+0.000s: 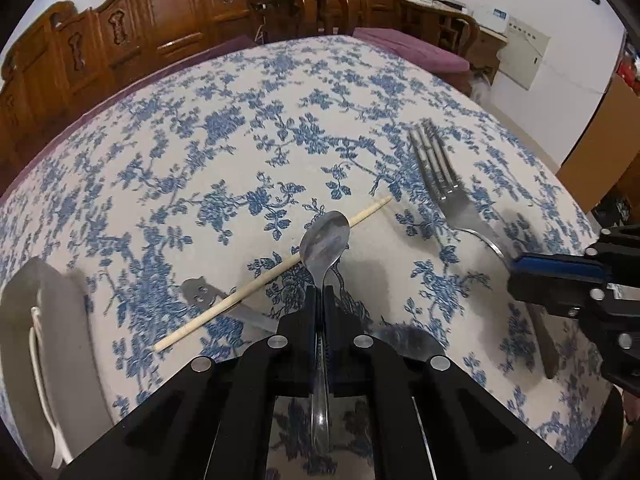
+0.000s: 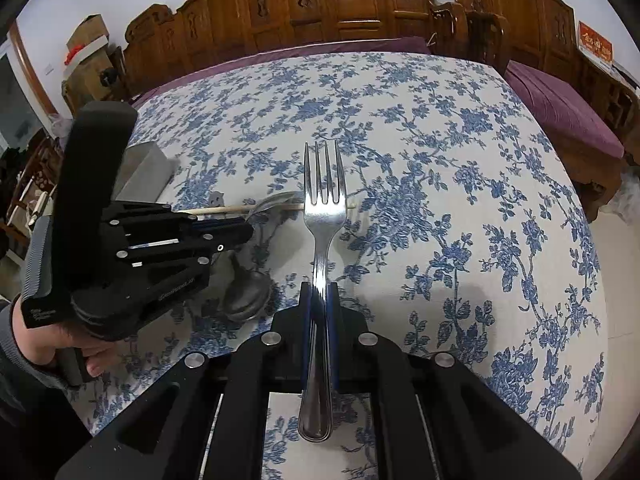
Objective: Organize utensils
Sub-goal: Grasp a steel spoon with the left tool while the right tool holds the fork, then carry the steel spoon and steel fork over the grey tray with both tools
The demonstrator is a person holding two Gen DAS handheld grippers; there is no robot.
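Note:
My left gripper [image 1: 320, 292] is shut on the neck of a steel spoon [image 1: 325, 236], whose bowl sticks out ahead over the blue floral tablecloth [image 1: 240, 120]. From the right wrist view the left gripper [image 2: 244, 232] shows at the left with the spoon [image 2: 276, 202] at its tips. My right gripper [image 2: 320, 292] is shut on the handle of a steel fork [image 2: 324, 184], tines pointing away; it also shows at the right edge as the right gripper [image 1: 516, 270] with the fork [image 1: 440, 172]. A wooden chopstick [image 1: 272, 276] lies on the cloth under the spoon.
A second spoon [image 2: 246, 292] lies on the cloth beside the left gripper. A flat metal piece with a cat-shaped end [image 1: 198, 292] lies under the chopstick. A grey felt container [image 1: 48, 340] with a white cord stands at the left. Carved wooden chairs [image 1: 160, 12] line the far edge.

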